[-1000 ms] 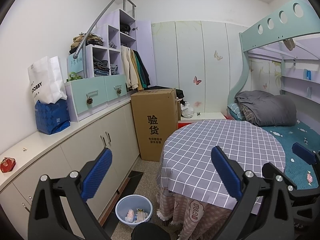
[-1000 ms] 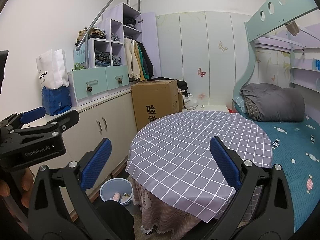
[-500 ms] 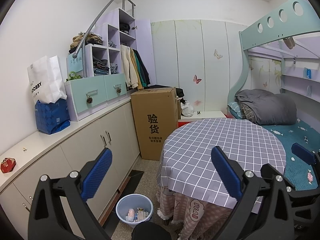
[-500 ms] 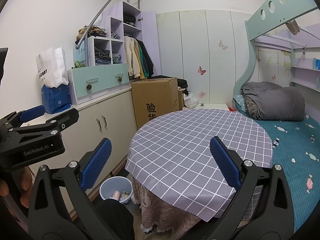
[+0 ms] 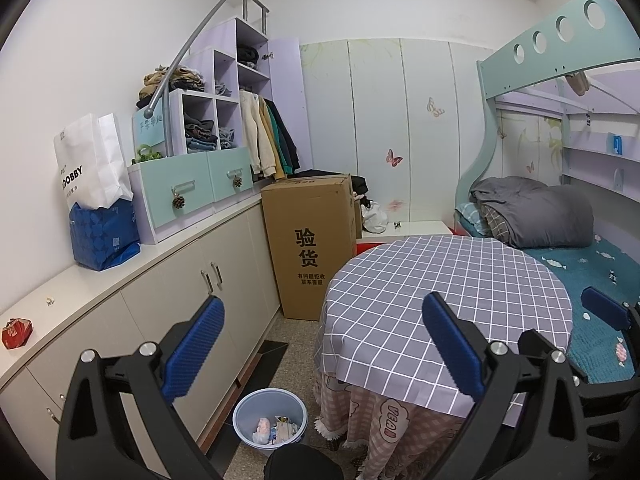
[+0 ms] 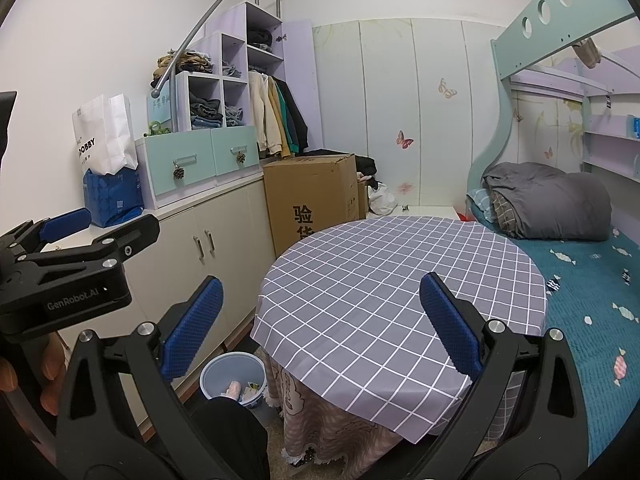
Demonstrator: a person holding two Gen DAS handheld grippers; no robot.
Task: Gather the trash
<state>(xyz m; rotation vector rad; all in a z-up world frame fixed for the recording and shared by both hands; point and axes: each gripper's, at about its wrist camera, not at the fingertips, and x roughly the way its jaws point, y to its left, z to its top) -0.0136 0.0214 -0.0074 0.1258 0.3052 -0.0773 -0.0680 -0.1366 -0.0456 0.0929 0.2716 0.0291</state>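
The ribbed blue pads (image 5: 195, 346) of the left gripper (image 5: 324, 346) are spread wide, nothing held; likewise the right gripper (image 6: 322, 328). Below and between the left fingers, a round pale-blue plastic waste bin (image 5: 240, 420) stands upright, mouth upward, crumpled wrappers (image 5: 276, 432) inside, beside a round table draped in grey checked cloth (image 5: 440, 280).

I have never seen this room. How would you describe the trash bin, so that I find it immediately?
Find the round table with the grey checked cloth in the middle of the room. On the floor at its left, between the table and the long white cabinets, stands the trash bin. It is the only light blue round bucket, open on top, with some trash inside.
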